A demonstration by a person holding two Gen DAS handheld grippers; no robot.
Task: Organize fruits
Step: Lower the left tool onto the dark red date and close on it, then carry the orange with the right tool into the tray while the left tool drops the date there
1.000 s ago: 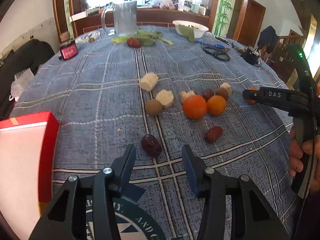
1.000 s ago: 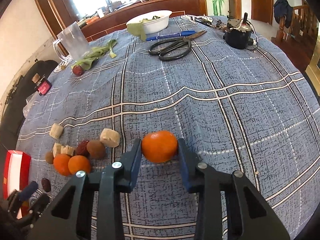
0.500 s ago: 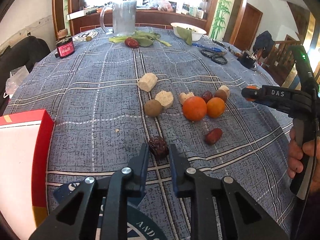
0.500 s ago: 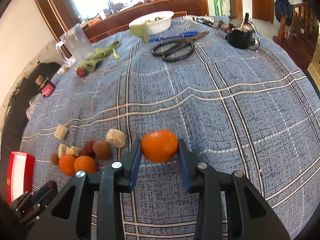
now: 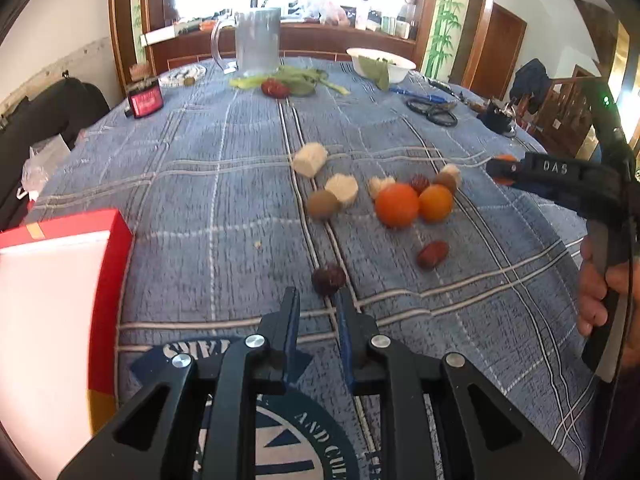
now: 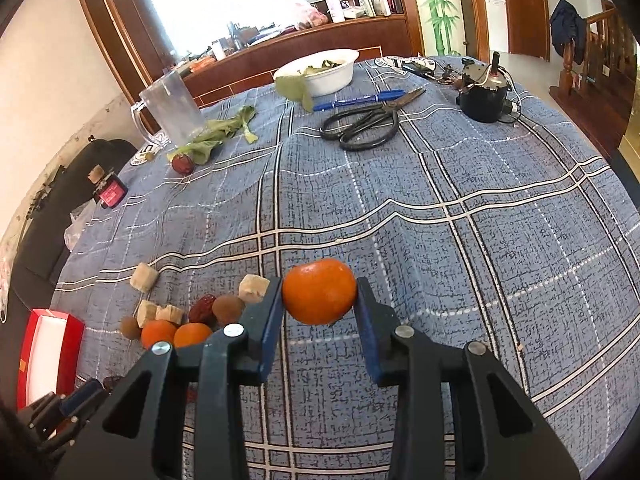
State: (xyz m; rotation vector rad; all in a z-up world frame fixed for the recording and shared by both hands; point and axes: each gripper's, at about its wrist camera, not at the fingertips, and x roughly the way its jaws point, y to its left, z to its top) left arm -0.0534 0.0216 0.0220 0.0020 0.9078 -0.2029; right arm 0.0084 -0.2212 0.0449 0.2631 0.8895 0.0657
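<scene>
— So, what is each hand holding?

— My left gripper (image 5: 318, 294) is pressed nearly together on a wrinkled date (image 5: 329, 278). It is caught only at the fingertips, close to the near edge of the table (image 5: 480, 340), with the red box (image 5: 116, 240) at the left edge. My right gripper (image 6: 318, 300) is pinching an orange (image 6: 320, 286), seemingly just off the cloth.

— Where should they go?

— Like with like, I'd judge. The pair of oranges (image 6: 158, 332) sits mid-table, ahead and left of my right gripper, which is the nearer one. The loose date (image 5: 432, 255) lies ahead and right of my left gripper, its long axis slanting toward the far right edge.

— Any worry?

— The date's hold looks shallow, so it could slip.
</scene>
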